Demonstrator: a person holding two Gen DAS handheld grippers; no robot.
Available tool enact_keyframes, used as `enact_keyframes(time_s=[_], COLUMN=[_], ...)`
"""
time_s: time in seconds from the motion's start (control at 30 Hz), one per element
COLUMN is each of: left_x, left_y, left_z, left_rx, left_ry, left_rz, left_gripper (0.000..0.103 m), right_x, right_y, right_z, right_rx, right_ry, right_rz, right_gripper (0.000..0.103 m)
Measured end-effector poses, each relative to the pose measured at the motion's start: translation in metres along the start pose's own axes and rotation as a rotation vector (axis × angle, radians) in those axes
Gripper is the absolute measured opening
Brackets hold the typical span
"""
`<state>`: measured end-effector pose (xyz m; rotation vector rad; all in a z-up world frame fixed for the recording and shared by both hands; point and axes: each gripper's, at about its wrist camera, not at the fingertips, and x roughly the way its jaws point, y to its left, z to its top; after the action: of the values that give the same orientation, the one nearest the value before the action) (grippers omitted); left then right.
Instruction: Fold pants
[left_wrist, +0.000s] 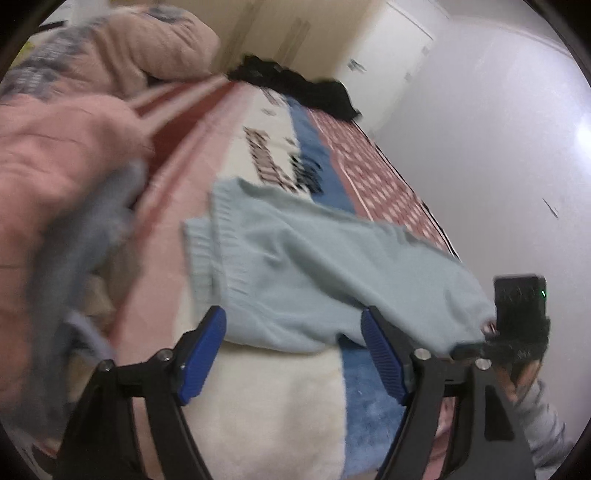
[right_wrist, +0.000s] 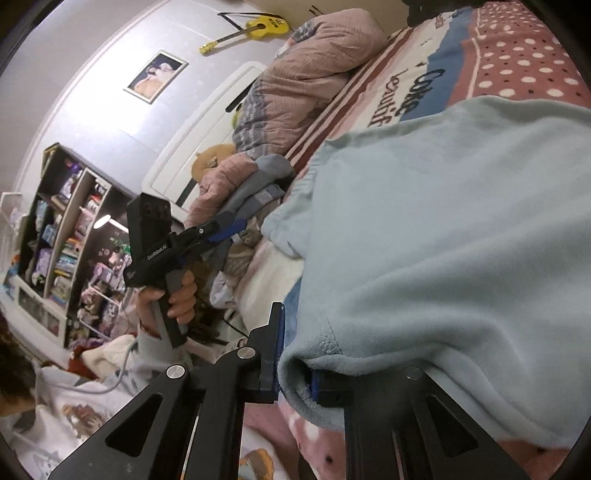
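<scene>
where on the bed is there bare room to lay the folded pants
Free: the cream patch of blanket right in front of the open left gripper, and the lettered stretch beyond the light blue pants up to the black clothes. Crowded: the pink quilt side.

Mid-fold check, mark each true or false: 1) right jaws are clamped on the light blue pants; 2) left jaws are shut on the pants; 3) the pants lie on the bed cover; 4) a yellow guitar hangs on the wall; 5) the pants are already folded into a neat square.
1) True. The right gripper is shut on an edge of the light blue pants.
2) False. The left gripper stands open, nothing pressed between its jaws.
3) True. They rest on the patterned bed cover.
4) True. The yellow guitar hangs there.
5) False. They lie spread out and rumpled.
</scene>
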<state>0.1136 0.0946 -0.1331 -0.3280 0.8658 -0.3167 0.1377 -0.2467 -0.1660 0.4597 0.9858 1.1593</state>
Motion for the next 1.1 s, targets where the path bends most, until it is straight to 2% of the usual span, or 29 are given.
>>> enact_keyframes(time_s=[0.1, 0.2, 0.3, 0.37, 0.5, 0.6, 0.77, 0.8, 0.83, 0.87, 0.93, 1.0, 1.1], left_x=[0.022, 0.029, 0.022, 0.014, 0.020, 0.036, 0.061, 0.063, 0.067, 0.070, 0.078, 0.078, 0.055], left_y=[0.003, 0.008, 0.015, 0.022, 0.031, 0.032, 0.031, 0.031, 0.029, 0.028, 0.025, 0.024, 0.019], left_z=[-0.003, -0.005, -0.005, -0.010, -0.024, -0.023, 0.004, 0.010, 0.017, 0.021, 0.032, 0.042, 0.055], left_rx=[-0.029, -0.074, -0.151, -0.221, -0.322, -0.341, -0.369, -0.370, -0.370, -0.368, -0.362, -0.356, -0.318], left_ry=[0.055, 0.059, 0.057, 0.043, 0.084, 0.102, 0.033, 0.021, 0.011, 0.011, 0.013, -0.016, -0.118], left_rz=[0.028, 0.043, 0.029, 0.009, -0.071, -0.063, -0.018, -0.012, 0.006, 0.025, 0.065, 0.098, 0.133], left_gripper=[0.073, 0.073, 0.075, 0.082, 0.083, 0.083, 0.083, 0.078, 0.064, 0.055, 0.017, 0.010, 0.009], right_x=[0.002, 0.000, -0.017, -0.032, -0.056, -0.065, -0.073, -0.075, -0.078, -0.079, -0.085, -0.093, -0.106], right_y=[-0.001, 0.003, 0.007, 0.010, 0.014, 0.013, 0.004, 0.003, 0.002, 0.002, 0.001, 0.001, 0.003], right_z=[-0.003, -0.008, -0.014, -0.017, -0.022, -0.024, -0.026, -0.027, -0.028, -0.029, -0.030, -0.032, -0.035], right_rx=[0.008, 0.004, 0.011, 0.015, 0.019, 0.019, 0.063, 0.070, 0.079, 0.084, 0.096, 0.105, 0.114], right_ry=[0.016, 0.031, 0.000, -0.034, -0.091, -0.115, -0.172, -0.183, -0.200, -0.212, -0.238, -0.264, -0.298], right_rz=[-0.086, -0.196, -0.253, -0.271, -0.289, -0.306, -0.331, -0.333, -0.338, -0.341, -0.347, -0.356, -0.370], right_gripper=[0.008, 0.010, 0.028, 0.028, 0.028, 0.030, 0.030, 0.030, 0.030, 0.030, 0.030, 0.030, 0.030])
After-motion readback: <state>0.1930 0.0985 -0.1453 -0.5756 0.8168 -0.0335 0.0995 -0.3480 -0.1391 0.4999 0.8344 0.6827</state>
